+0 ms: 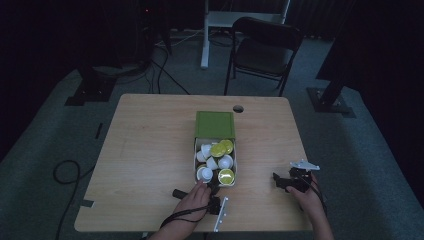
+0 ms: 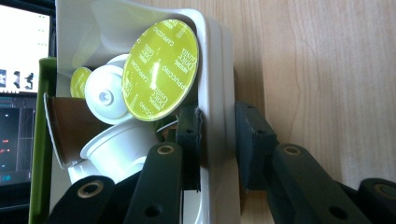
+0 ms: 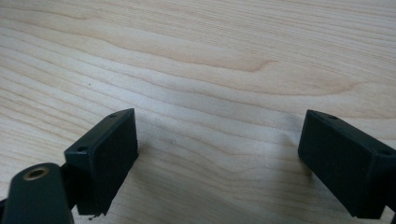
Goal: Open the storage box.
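High view: a white tray (image 1: 235, 165) of coffee capsules (image 1: 226, 175) is seen near the middle of the wooden table (image 1: 150, 150), pulled partly out of a green sleeve (image 1: 215, 124) that covers its far end. The left gripper (image 1: 214, 186) is held at the tray's near end; the right gripper (image 1: 281, 181) is held low over bare wood, well apart from the tray, to its right. A folding chair (image 1: 265, 50) is noted beyond the table. Left gripper view: the tray's near wall (image 2: 215, 93) is straddled by the jaws, one pad inside among the capsules, one outside; the inner pad is seen against the wall, while a narrow gap is left at the outer pad, so a firm pinch cannot be confirmed. A yellow-green foil lid (image 2: 161, 70) is seen propped against that wall, white cups piled beside it. Right gripper view: the jaws are spread wide, with nothing between them but table. Handling judgement: the tray is taken to be thin moulded plastic, light, smooth and somewhat flexible; the loose capsules are likely to shift if it is tilted. The rim wall is judged the sensible place to take hold, with a level pull along the table.
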The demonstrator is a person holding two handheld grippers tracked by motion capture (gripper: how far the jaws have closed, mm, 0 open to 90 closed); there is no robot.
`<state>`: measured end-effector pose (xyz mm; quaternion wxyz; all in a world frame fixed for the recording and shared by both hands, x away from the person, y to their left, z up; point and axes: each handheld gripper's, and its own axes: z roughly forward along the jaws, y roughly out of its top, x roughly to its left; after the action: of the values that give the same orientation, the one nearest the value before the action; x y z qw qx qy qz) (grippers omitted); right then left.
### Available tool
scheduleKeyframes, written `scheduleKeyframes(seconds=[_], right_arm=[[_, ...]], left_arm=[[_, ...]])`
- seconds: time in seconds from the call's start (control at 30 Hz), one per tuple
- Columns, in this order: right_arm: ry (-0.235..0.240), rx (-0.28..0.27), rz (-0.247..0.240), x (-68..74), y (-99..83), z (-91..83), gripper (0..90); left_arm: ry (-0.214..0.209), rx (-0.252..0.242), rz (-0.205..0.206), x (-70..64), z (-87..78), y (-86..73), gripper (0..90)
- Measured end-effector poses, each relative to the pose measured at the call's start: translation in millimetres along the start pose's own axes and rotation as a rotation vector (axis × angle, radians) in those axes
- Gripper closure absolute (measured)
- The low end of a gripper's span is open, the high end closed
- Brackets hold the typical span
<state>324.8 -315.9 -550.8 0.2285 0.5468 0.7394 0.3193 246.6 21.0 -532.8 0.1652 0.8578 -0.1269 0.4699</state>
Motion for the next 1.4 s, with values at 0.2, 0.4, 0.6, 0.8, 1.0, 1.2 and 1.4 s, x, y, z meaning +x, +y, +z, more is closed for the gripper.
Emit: scheduleKeyframes(seconds=[0.2,0.4,0.6,0.8,1.0,1.2,1.4], right_arm=[[0.0,0.0,0.0,0.2,-0.2,-0.1,11.5],[0.0,0.0,0.0,0.2,-0.1,-0.1,11.5],[0.0,0.0,0.0,0.2,-0.2,-0.1,11.5],[0.0,0.0,0.0,0.2,-0.2,-0.1,11.5],[0.0,0.0,0.0,0.3,-0.2,-0.1,11.5],[0.0,0.0,0.0,0.2,-0.2,-0.1,11.5],[0.0,0.0,0.0,0.2,-0.1,-0.1,11.5]], left_arm=[[-0.006,-0.014,-0.007,0.0,-1.1,-1.6,72.0],[-0.005,-0.037,-0.027,2.0,-8.1,-1.6,68.1],[-0.031,-0.082,-0.102,4.9,-17.4,-2.2,66.2],[-0.031,-0.12,-0.191,17.1,-27.9,-7.3,64.5],[-0.017,-0.157,-0.249,29.6,-36.3,-9.1,64.1],[-0.003,-0.18,-0.325,45.0,-41.2,-17.5,64.3],[-0.001,-0.189,-0.387,55.7,-43.6,-27.3,64.4]])
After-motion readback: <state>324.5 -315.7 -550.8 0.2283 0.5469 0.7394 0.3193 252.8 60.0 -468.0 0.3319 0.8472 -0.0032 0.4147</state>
